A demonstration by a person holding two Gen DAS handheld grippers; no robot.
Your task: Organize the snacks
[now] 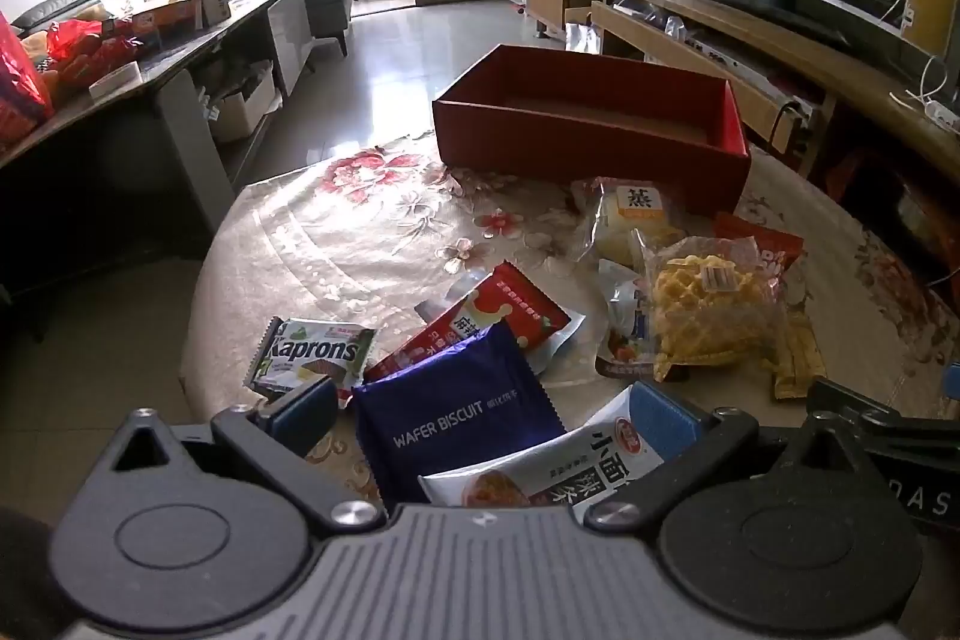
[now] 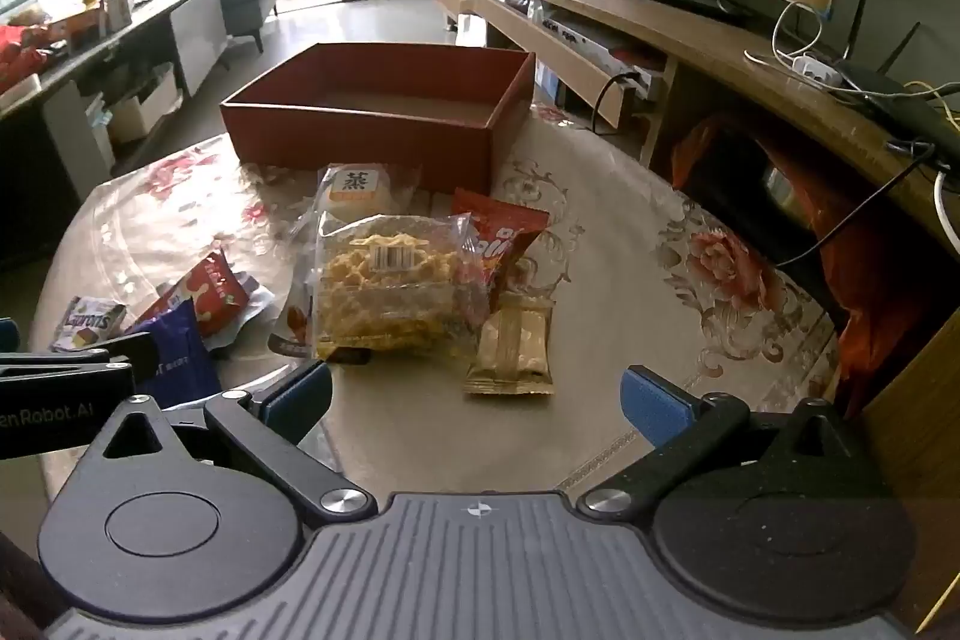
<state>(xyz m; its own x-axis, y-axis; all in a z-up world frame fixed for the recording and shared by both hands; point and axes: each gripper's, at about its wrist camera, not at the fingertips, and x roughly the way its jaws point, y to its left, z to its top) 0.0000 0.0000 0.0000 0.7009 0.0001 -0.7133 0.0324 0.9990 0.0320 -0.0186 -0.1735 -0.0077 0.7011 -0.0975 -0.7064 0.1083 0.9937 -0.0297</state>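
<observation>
Nearest the left tool (image 1: 480, 415), a white spicy-strip packet (image 1: 558, 466) and the blue wafer biscuit pack (image 1: 456, 412) lay between its spread blue pads, neither one pinched; the right tool (image 2: 477, 397) likewise hung released over bare desk (image 2: 600, 280), grasping nothing. Every snack sat on the near side of the red box (image 1: 591, 118), which looked empty from these angles: the waffle bag (image 2: 396, 292) and steamed-cake bag (image 2: 360, 190) closest to it, the gold bar (image 2: 510, 346) just beside the waffles, the Kaprons wafer (image 1: 312, 355) farthest out. To do the first pick well, I would judge a flat, stiff foil pack best taken by its crimped edge, since slick film slides and the clear waffle bag is puffy and crushable; the box's rigid cardboard walls call for lifting clear over the rim
</observation>
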